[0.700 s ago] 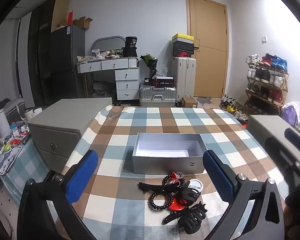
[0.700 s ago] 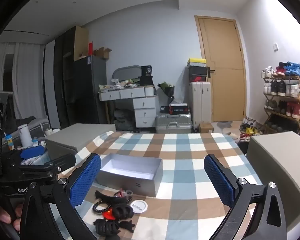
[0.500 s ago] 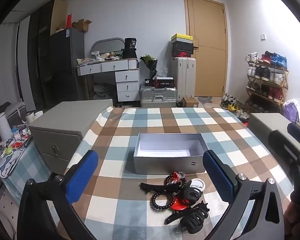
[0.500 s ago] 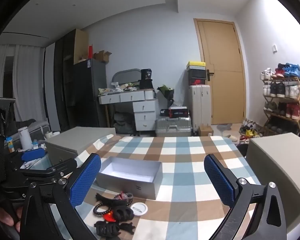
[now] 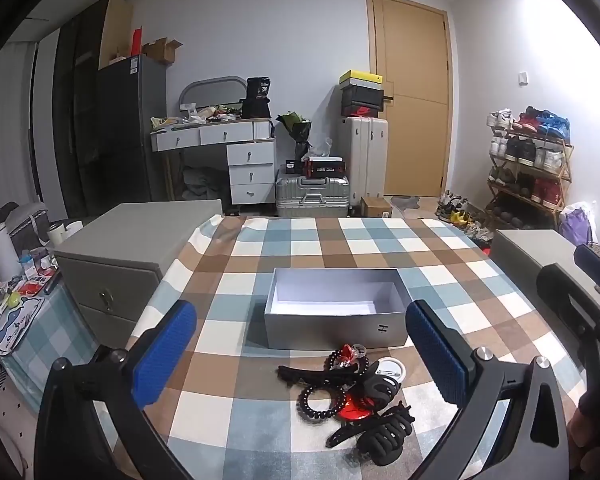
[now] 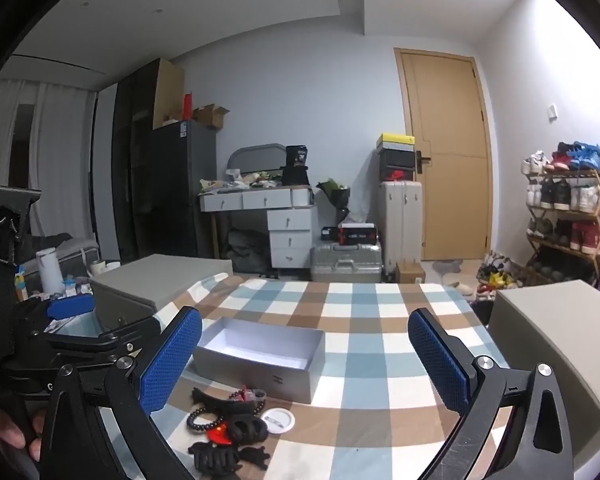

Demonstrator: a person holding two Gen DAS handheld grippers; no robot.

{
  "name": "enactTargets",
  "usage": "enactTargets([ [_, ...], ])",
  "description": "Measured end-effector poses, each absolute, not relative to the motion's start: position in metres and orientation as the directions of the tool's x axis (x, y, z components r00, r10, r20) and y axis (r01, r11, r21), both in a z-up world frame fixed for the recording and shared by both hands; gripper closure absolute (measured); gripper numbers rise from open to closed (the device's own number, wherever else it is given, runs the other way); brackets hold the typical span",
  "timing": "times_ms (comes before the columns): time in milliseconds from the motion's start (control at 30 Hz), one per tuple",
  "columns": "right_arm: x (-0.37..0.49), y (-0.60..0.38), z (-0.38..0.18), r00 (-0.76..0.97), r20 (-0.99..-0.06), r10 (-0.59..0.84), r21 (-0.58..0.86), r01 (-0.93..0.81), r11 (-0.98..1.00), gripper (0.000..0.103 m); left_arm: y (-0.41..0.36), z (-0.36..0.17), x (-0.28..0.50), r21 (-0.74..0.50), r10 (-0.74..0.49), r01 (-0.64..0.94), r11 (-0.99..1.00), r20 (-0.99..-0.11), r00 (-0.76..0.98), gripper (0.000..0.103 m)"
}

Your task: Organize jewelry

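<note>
Left gripper (image 5: 300,354) and right gripper (image 6: 305,354): jaws wide, holding nothing. Accessories (image 5: 352,388) heaped just near of box (image 5: 334,330).

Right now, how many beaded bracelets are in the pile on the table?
2. One black beaded bracelet lies at the pile's left front. One dark bracelet with a red piece lies nearest the grey box. The hair claws may hide others.

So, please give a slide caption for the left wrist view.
Open left gripper hovers above black hair clips and bead bracelets piled before an empty grey cardboard box.
</note>
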State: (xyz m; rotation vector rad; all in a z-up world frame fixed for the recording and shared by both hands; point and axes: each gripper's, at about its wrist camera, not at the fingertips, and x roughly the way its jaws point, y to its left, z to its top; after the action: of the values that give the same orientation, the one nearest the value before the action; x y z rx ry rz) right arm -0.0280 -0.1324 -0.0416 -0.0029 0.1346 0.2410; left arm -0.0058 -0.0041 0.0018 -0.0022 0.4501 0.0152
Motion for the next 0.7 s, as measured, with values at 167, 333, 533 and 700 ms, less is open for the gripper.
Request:
enactTargets([
  [167,-0.0265,-0.1329,-0.0433,0.962,-0.137,0.235,0.017,-0.235,0.972,0.000,-0.0007,0.0004,-0.0061,0.001,0.009,-0.010,1.000,-0.436,0.900,0.001],
  [333,-0.0256,-0.1327,-0.0454,0.962,-0.138,0.234,0.016,-0.235,0.972,0.000,0.0006,0.0000,-0.0058,-0.001,0.007,-0.008,1.000,-0.438,0.899,0.001],
  [533,-0.0254,-0.1309,-0.0471,0.962,-0.138,0.236,0.007,-0.238,0.971,0.000,0.0019,-0.0010,-0.0057,-0.004,0.001,-0.003,1.000,-0.442,0.897,0.001],
  [700,-0.0266,-0.1311,-0.0469,0.961,-0.134,0.242,0.008,-0.243,0.970,0.000,0.0016,-0.0026,-0.0050,-0.008,-0.003,-0.001,1.000,-0.448,0.894,0.001],
])
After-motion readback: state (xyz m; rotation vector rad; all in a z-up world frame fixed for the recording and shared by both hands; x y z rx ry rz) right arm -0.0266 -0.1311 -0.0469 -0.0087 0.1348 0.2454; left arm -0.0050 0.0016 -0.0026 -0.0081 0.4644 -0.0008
